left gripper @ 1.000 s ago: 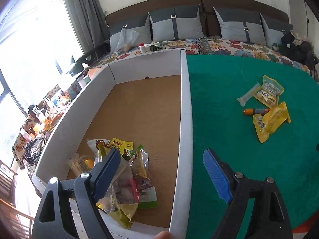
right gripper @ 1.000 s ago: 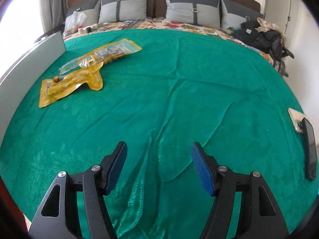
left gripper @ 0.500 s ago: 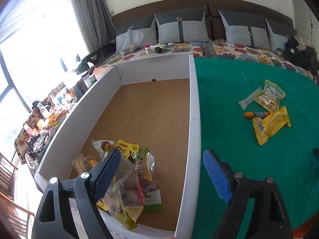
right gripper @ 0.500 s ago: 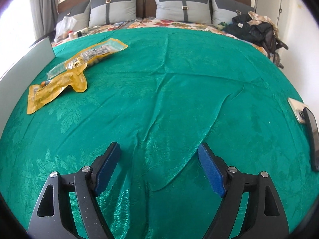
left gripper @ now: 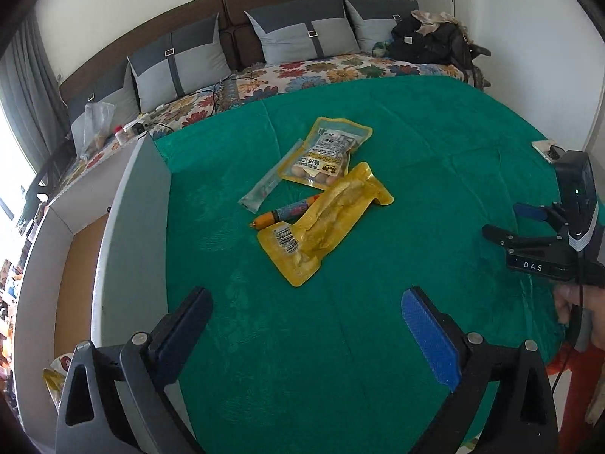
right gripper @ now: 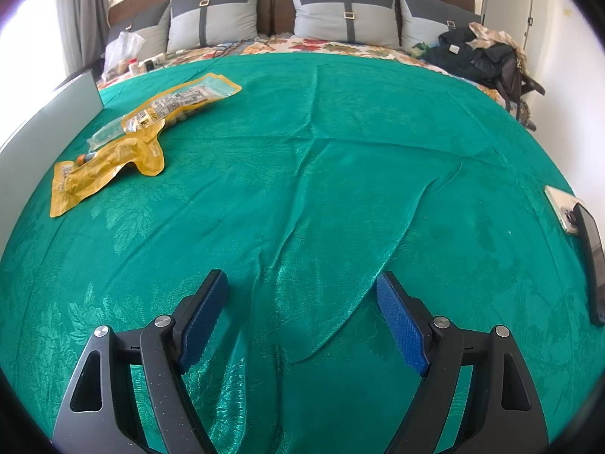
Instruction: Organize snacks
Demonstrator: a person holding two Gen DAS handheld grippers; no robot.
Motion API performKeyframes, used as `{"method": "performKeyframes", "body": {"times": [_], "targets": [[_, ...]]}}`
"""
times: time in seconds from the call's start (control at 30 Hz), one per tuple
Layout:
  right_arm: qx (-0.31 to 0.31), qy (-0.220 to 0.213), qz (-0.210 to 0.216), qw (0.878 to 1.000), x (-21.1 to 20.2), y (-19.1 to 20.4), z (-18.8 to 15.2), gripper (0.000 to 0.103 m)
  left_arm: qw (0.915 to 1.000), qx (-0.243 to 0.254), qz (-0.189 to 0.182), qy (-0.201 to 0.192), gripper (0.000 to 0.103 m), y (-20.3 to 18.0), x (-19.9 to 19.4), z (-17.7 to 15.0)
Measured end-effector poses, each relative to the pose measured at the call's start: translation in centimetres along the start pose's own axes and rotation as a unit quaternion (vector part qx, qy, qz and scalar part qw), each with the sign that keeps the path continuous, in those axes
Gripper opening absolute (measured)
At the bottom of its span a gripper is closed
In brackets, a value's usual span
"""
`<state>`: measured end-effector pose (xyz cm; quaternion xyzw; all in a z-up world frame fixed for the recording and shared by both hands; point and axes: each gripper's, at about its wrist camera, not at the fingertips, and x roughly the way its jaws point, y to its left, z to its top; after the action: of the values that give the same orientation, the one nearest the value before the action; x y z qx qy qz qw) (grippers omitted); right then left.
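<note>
L gripper [left gripper: 306, 325] just widened, empty; R gripper [right gripper: 302, 321] open, empty. Sausage [left gripper: 287, 212] half-hidden under yellow pouch [left gripper: 321, 223]; box [left gripper: 128, 234] cut off.

Bed [right gripper: 340, 174] was covered by a green patterned spread, creased toward the near edge. A floral sheet [right gripper: 321, 46] showed along the head end, with grey pillows [right gripper: 349, 13] propped against the brown headboard.

On the spread, left of centre, lay four snacks bunched together: a yellow pouch with barcode [left gripper: 321, 223], a yellow-and-teal packet [left gripper: 327, 153] touching its far end, a clear stick pack [left gripper: 270, 178] just beside that, and a small orange sausage [left gripper: 289, 212] partly under the yellow pouch.

A white-walled cardboard box [left gripper: 130, 227] sat along the bed's left side. Two phones [right gripper: 578, 227] lay at the right edge. Dark clothing [right gripper: 480, 55] was heaped at the far right corner.
</note>
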<state>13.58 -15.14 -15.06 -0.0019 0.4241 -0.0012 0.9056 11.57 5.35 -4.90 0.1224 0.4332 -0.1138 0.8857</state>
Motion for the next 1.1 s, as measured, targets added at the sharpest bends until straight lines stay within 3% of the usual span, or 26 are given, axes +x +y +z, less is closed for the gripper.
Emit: {"method": "performKeyframes", "body": {"times": [0.1, 0.23, 0.43, 0.5, 0.57, 0.7, 0.77, 0.83, 0.97, 1.1], "targets": [[0.000, 0.000, 0.000, 1.000, 0.0, 0.0, 0.0, 0.083, 0.9998, 0.013, 0.003, 0.018, 0.099, -0.4, 3.0, 2.7], [0.000, 0.000, 0.000, 1.000, 0.0, 0.0, 0.0, 0.083, 0.9987, -0.016, -0.011, 0.047, 0.099, 0.6, 7.6, 6.3], [0.001, 0.000, 0.003, 1.000, -0.1, -0.1, -0.1, 0.084, 0.9909, 0.021, -0.025, 0.130, 0.095, -1.1, 13.4, 6.2], [0.001, 0.000, 0.005, 1.000, -0.1, -0.1, -0.1, 0.084, 0.9871, 0.028, -0.065, 0.144, 0.088, -2.1, 13.1, 5.7], [0.001, 0.000, 0.005, 1.000, -0.1, -0.1, -0.1, 0.084, 0.9838, 0.043, -0.094, 0.147, 0.087, -3.3, 12.3, 5.2], [0.001, 0.000, 0.005, 1.000, -0.1, -0.1, -0.1, 0.085, 0.9872, 0.048, -0.054, 0.143, 0.086, -4.0, 12.1, 5.2], [0.001, 0.000, 0.005, 1.000, -0.1, -0.1, -0.1, 0.085, 0.9874, 0.021, -0.054, 0.148, 0.075, -3.7, 12.7, 5.2], [0.001, 0.000, 0.006, 1.000, -0.1, -0.1, -0.1, 0.085, 0.9875, -0.022, -0.072, 0.139, 0.048, -2.9, 12.5, 5.5], [0.001, 0.000, 0.005, 1.000, -0.1, -0.1, -0.1, 0.085, 0.9871, -0.038, -0.076, 0.136, 0.046, -3.3, 10.8, 3.8], [0.001, 0.000, 0.005, 1.000, -0.1, -0.1, -0.1, 0.085, 0.9840, -0.076, -0.101, 0.126, 0.046, -3.0, 7.0, -0.9]]}}
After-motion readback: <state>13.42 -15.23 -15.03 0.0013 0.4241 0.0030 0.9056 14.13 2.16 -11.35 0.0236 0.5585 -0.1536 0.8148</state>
